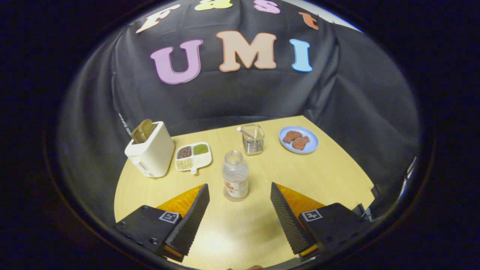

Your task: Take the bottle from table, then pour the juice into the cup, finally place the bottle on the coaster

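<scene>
While the gripper (240, 189) is held spread and released, bottle (235, 174) seen upright on coaster (227, 195), cup (253, 139) beyond the bottle

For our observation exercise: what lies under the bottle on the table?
The bottle stands on a round coaster; just its rim peeks out around the base, the rest being covered. The open gripper sits just short of the bottle, touching neither.

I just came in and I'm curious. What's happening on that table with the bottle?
A person is holding a tool with its two fingers spread open. Just ahead of them a clear bottle with no cap stands on a coaster, untouched. Beyond it sits a glass cup with a straw. A toaster, a snack tray and a blue plate share the table.
</scene>
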The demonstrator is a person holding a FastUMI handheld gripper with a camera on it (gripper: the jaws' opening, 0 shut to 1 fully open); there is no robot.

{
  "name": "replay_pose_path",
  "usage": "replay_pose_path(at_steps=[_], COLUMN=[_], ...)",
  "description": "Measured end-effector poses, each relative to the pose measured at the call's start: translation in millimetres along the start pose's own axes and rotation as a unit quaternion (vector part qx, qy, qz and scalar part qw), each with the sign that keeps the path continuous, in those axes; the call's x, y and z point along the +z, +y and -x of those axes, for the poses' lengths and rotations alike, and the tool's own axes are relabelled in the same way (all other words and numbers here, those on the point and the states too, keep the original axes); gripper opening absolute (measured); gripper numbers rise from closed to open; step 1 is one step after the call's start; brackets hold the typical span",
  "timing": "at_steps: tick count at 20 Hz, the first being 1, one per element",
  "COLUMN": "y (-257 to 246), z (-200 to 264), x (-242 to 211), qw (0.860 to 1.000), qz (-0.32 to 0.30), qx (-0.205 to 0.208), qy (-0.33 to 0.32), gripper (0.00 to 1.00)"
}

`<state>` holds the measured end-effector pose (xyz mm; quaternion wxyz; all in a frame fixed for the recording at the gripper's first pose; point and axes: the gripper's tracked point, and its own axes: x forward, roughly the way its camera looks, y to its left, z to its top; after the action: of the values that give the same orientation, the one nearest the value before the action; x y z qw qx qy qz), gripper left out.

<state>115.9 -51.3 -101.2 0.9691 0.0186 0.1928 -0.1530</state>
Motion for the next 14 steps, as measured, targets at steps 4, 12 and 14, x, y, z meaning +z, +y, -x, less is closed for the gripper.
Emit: replay_pose_path(at_steps=[4, 12, 14], y=[-4, -12, -14], z=[22, 50, 56], x=[54, 94, 102], qw=[0.998, 0.994, 0.993], qz=[0.003, 0.009, 0.004], qx=[0.027, 0.063, 0.068], qy=[-0.049, -0.089, -0.095], gripper=[1.00, 1.00, 1.00])
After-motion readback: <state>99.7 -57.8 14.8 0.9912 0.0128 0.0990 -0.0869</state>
